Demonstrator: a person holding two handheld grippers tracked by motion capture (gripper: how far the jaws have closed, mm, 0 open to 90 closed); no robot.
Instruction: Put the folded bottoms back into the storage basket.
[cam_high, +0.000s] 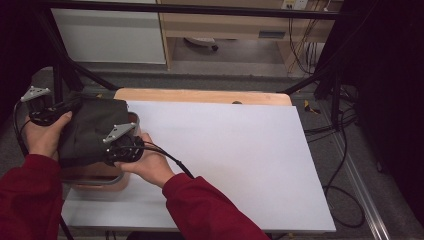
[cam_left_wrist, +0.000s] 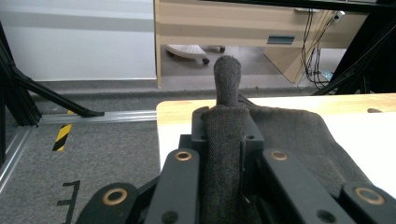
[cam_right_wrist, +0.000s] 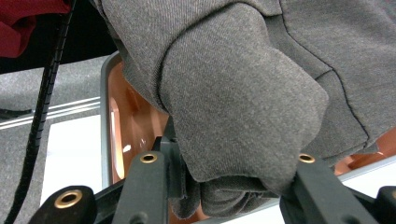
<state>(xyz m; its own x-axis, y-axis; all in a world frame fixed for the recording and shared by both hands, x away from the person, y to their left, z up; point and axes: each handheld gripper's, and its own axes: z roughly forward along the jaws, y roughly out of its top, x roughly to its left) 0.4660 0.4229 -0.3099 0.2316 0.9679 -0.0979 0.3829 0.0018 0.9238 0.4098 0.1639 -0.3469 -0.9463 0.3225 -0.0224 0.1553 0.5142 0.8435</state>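
From above, both claws held a dark cloth (cam_high: 92, 130) over a copper bin (cam_high: 95, 181) at the table's (cam_high: 240, 160) left edge. The left claw (cam_left_wrist: 224, 135) was closed on a fold of it. The right claw (cam_right_wrist: 224, 186) gripped a thick bunch, which hid the jaw tips and most of the bin.

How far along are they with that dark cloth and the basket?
Done so far: both grippers have hold of the dark grey garment, the left gripper pinching a fold and the right gripper clamped on a bunched edge. In hand: the garment hangs over the copper-coloured basket at the table's left end. Left, probably: laying it on the bare white sheet.
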